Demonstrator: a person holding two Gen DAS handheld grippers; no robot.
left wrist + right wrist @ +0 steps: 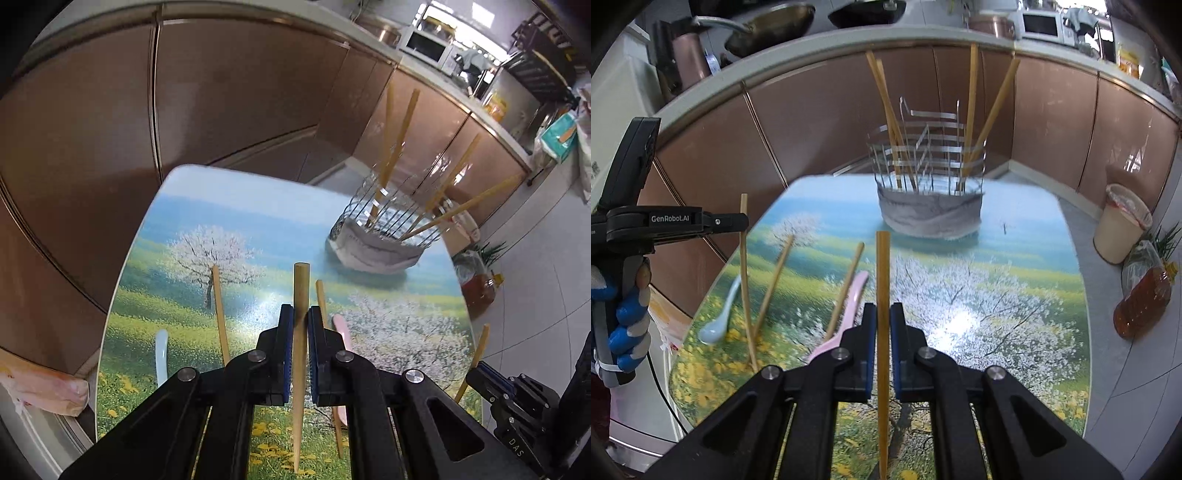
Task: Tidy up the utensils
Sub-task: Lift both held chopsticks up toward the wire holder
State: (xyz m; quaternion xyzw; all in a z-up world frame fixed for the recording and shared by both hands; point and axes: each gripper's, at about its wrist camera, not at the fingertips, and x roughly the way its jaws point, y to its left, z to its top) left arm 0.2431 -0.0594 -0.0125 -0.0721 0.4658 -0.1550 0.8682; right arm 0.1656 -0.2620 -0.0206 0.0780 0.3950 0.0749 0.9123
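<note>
My left gripper (pixel 301 310) is shut on a wooden chopstick (pixel 300 284) and holds it above the printed table (pixel 258 221). My right gripper (pixel 882 310) is shut on another chopstick (pixel 882 266), which points toward the wire utensil holder (pixel 929 206). Several chopsticks stand in the holder (pixel 384 229). On the table lie two loose chopsticks (pixel 775 280) (pixel 846 291), a pink spoon (pixel 849 310) and a light blue spoon (pixel 718 321). In the right wrist view the left gripper (pixel 742 221) shows at the left edge with its chopstick (pixel 745 280).
Brown kitchen cabinets (pixel 812 122) run behind the table. A cream waste bin (pixel 1119 225) and a bottle of amber oil (pixel 1141 302) stand on the floor to the right. A gloved hand (pixel 628 314) grips the left tool's handle.
</note>
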